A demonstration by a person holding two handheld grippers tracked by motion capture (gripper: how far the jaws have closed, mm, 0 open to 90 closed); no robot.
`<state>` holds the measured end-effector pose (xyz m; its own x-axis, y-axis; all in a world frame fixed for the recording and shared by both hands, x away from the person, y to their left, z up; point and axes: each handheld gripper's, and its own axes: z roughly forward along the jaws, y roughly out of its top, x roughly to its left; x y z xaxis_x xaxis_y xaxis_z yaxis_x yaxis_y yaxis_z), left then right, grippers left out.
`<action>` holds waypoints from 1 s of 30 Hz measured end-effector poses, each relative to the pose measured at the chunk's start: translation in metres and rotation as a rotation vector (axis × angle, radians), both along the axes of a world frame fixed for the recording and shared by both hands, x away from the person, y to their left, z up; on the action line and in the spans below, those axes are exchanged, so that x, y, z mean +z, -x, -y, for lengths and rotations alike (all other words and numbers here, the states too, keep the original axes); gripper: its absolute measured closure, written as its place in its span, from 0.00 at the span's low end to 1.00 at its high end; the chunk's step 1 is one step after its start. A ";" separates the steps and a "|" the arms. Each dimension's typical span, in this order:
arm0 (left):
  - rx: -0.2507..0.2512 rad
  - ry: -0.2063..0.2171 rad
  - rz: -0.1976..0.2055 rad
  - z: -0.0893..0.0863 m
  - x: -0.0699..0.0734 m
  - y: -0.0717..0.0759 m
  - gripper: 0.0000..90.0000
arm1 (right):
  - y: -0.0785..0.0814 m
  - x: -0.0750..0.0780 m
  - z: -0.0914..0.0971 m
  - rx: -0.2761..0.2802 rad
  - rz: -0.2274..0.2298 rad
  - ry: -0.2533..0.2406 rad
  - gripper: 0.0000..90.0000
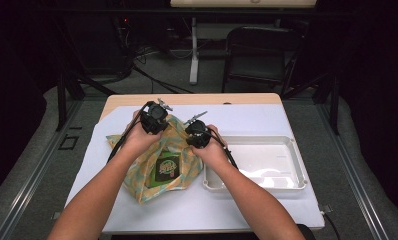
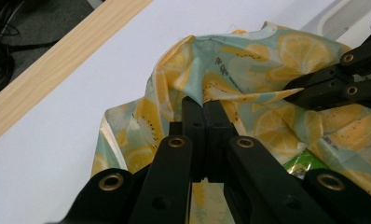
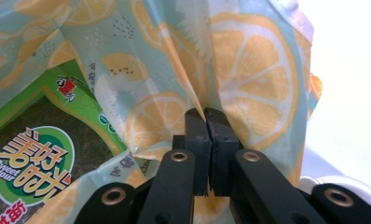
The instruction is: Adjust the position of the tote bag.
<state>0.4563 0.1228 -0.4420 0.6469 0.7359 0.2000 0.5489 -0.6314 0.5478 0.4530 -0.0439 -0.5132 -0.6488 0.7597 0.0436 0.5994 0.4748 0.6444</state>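
Cloth (image 1: 137,176), lemon-print, is lying left of tray (image 1: 297,172), snack packet (image 1: 167,168) exposed at centre. Left gripper (image 1: 153,119) is pinching fold; right gripper (image 1: 198,134) is clamping neighbouring fold. Risk: thin fabric slipping from jaws, or lifted cloth dragging packet trayward.

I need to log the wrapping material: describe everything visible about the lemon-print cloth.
The lemon-print cloth looks like thin, soft fabric, pale blue-green with yellow citrus slices. It lies crumpled on the white table cover, left of the white tray, loosely wrapped around a green snack packet that shows through an opening. The left gripper and the right gripper each pinch a fold with jaws closed, lifting the far part into creased peaks.
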 end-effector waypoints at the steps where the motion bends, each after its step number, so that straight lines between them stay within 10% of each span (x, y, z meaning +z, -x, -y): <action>1: 0.002 -0.005 0.001 0.000 -0.001 -0.001 1.00 | -0.001 0.002 0.001 0.015 -0.021 0.032 0.99; 30: 0.073 -0.003 -0.078 -0.006 -0.045 -0.015 0.99 | -0.013 -0.020 -0.002 -0.016 -0.071 0.069 1.00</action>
